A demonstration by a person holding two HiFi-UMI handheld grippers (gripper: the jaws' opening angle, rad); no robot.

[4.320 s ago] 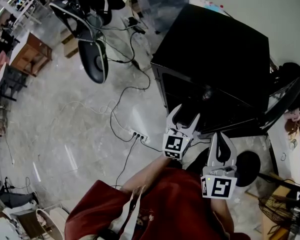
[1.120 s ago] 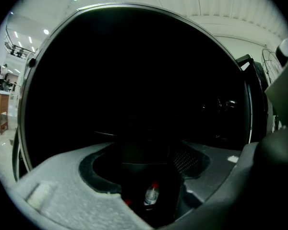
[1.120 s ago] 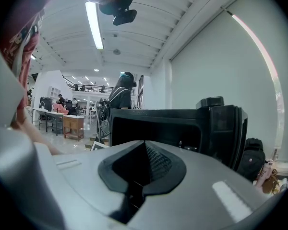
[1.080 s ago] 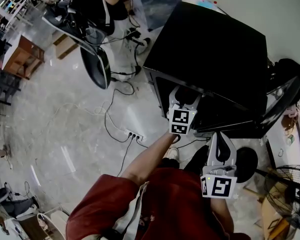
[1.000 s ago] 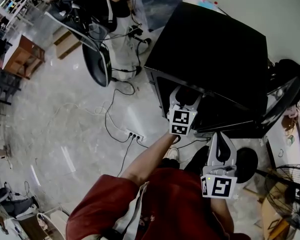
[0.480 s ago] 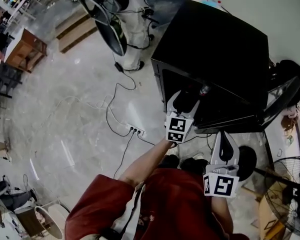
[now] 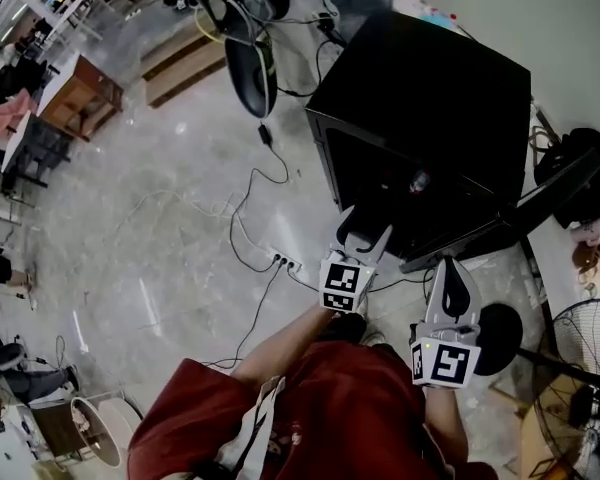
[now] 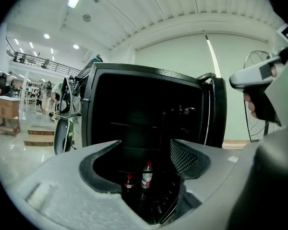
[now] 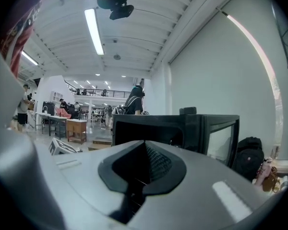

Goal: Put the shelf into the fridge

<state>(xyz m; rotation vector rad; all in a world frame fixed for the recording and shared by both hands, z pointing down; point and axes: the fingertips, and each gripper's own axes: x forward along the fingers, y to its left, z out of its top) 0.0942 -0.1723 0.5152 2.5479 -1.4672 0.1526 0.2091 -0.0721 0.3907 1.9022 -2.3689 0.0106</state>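
Observation:
The black fridge (image 7: 420, 98) stands on the floor with its door (image 7: 500, 218) swung open to the right. Its interior (image 8: 144, 123) is dark, with two red-capped bottles (image 8: 147, 175) low inside. Thin wire lines show at the fridge's bottom (image 8: 169, 210); I cannot tell whether they are the shelf. My left gripper (image 7: 365, 230) is open and empty just in front of the opening, its jaws (image 8: 144, 152) framing the bottles. My right gripper (image 7: 450, 273) hangs lower right, shut, with nothing visible between its pads (image 9: 144, 150).
A power strip (image 7: 285, 265) with trailing cables lies on the floor left of the fridge. An office chair (image 7: 250, 63) and wooden pallets (image 7: 185, 63) are behind. A standing fan (image 7: 580, 358) and a black backpack (image 7: 580, 163) sit to the right by the wall.
My left gripper has drawn back a little from the fridge opening toward me. The head view has shifted. The right gripper stays shut in the same place.

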